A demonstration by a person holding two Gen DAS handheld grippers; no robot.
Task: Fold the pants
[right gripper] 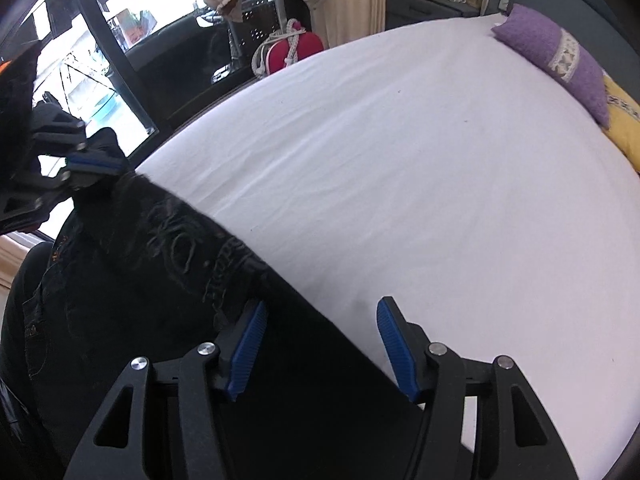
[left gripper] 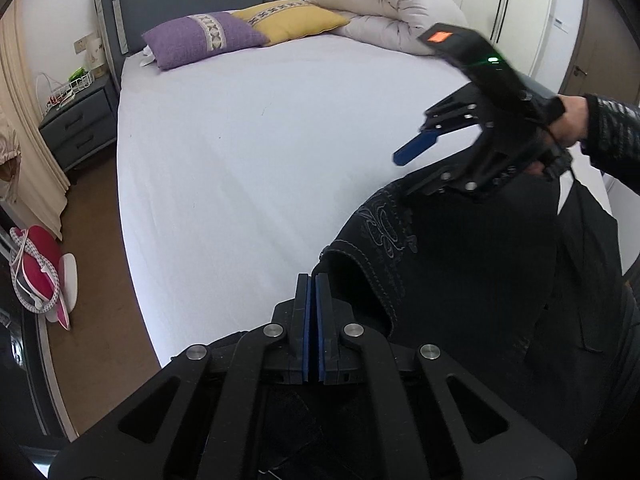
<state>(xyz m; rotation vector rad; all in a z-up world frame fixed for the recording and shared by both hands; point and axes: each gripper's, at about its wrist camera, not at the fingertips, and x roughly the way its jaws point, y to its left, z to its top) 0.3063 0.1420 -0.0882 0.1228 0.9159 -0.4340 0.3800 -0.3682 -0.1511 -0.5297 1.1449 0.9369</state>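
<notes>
**Black pants lifted at the edge of the bed, one gripper clamped, the other apart**

From the left wrist view, your left gripper [left gripper: 311, 292] pointed down toward the bed [left gripper: 248, 152], its jaws pressed together on the top edge of the black pants [left gripper: 460, 272]. The pants hung to the right of the jaws, with pale stitched embroidery showing on the dark cloth. Your right gripper [left gripper: 416, 160] sat higher and to the right, held by your hand [left gripper: 572, 124] in a dark sleeve; one blue finger stood out over the white sheet, while the other lay against the pants. At the head of the bed lay a purple pillow [left gripper: 200, 38], a yellow pillow [left gripper: 292, 18] and a rolled beige duvet [left gripper: 388, 4]. A grey nightstand [left gripper: 78, 128] stood on the left.

From the right wrist view, your right gripper [right gripper: 320, 340] had its jaws apart, with the dark cloth of the pants [right gripper: 160, 264] running between them; the left blue finger touched the cloth, and the right one stood clear over the sheet. Your left gripper [right gripper: 94, 164] appeared at the far left, jaws together on a corner of the pants. The bed [right gripper: 400, 140] filled the right of the view, with the purple pillow [right gripper: 556, 56] at its far corner.
</notes>
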